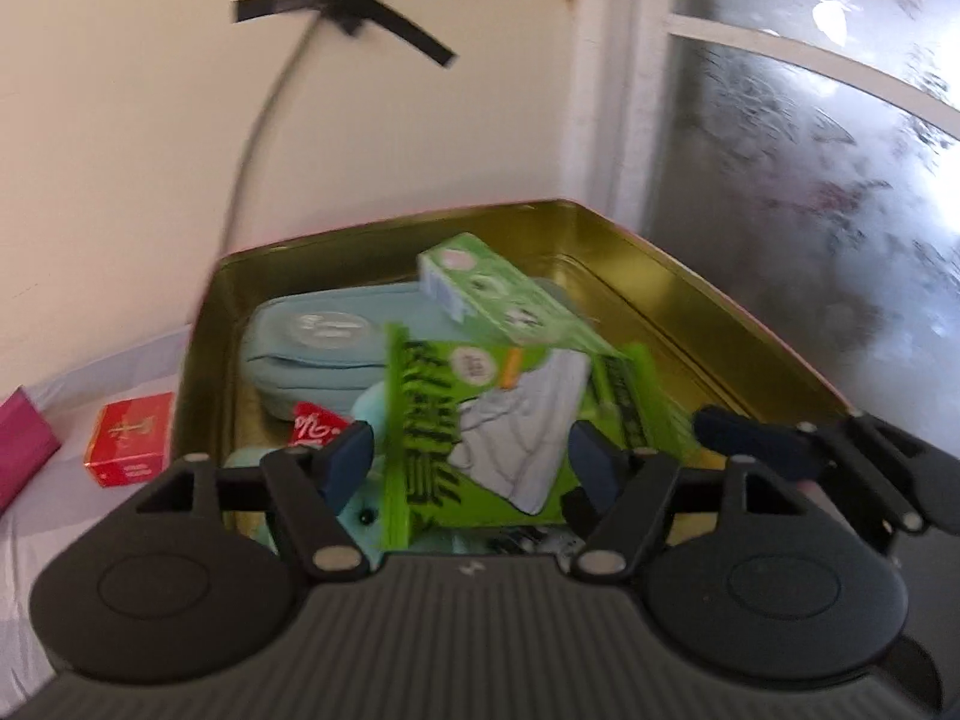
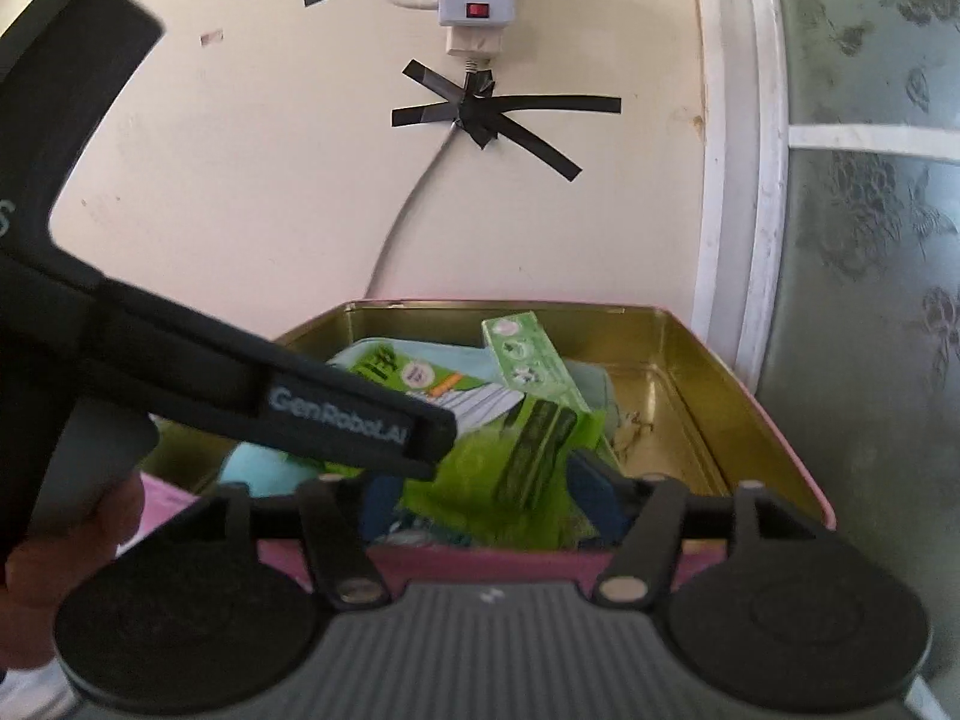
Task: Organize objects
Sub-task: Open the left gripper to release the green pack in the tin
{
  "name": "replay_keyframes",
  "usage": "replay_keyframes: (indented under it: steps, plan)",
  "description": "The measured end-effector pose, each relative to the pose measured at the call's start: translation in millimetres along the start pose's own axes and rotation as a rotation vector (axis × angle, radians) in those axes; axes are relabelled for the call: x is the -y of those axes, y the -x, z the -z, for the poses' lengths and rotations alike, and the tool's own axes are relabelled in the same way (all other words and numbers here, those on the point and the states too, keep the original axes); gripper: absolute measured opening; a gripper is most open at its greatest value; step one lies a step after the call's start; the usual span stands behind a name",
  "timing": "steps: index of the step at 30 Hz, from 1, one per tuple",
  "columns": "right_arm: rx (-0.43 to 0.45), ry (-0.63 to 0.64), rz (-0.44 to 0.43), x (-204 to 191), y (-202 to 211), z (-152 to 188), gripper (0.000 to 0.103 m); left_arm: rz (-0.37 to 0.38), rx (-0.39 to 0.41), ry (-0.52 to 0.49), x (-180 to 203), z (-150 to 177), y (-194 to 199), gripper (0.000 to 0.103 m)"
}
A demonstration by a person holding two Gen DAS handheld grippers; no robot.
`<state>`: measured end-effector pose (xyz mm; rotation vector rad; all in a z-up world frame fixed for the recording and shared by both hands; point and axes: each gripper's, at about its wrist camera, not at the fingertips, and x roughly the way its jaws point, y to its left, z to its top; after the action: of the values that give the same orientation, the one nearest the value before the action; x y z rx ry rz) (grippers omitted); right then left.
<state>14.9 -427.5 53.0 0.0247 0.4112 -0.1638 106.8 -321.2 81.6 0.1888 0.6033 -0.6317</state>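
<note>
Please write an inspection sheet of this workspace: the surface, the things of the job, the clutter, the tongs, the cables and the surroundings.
Surface: pale tabletop, mostly hidden.
Job's things: open tin, gold inside, pink outside, holding a bright green packet, a pale green box leaning on top, a light blue pouch and a small red packet.
Clutter: red box and magenta object outside the tin.
Tongs: left tongs and right tongs both open over the tin, gripping nothing.
Cables: grey cable taped to the wall, from a power strip.
Surroundings: cream wall, frosted patterned window.

Cream wall [image 2: 240, 180], frosted patterned window [image 1: 810, 150]
</note>
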Motion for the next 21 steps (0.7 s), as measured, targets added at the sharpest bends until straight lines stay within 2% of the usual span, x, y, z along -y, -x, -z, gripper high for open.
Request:
replay_keyframes:
  steps: [2,4,6,16,21]
  plan:
    - [0.03,-0.023,-0.009,-1,6,4,0.068,0.0,0.031,-0.006,-2,1,6,0.077]
    - [0.049,-0.044,-0.007,-1,14,8,0.069,-0.033,0.07,-0.041,2,5,17,0.081]
    - [0.07,-0.064,0.008,-2,25,11,0.069,-0.047,0.087,-0.057,-1,9,28,0.081]
    - [0.119,-0.163,0.013,-7,78,24,0.072,-0.056,0.092,-0.022,-3,32,68,0.082]
    - [0.075,-0.213,-0.018,-14,88,36,0.072,-0.086,0.082,-0.021,-7,51,86,0.085]
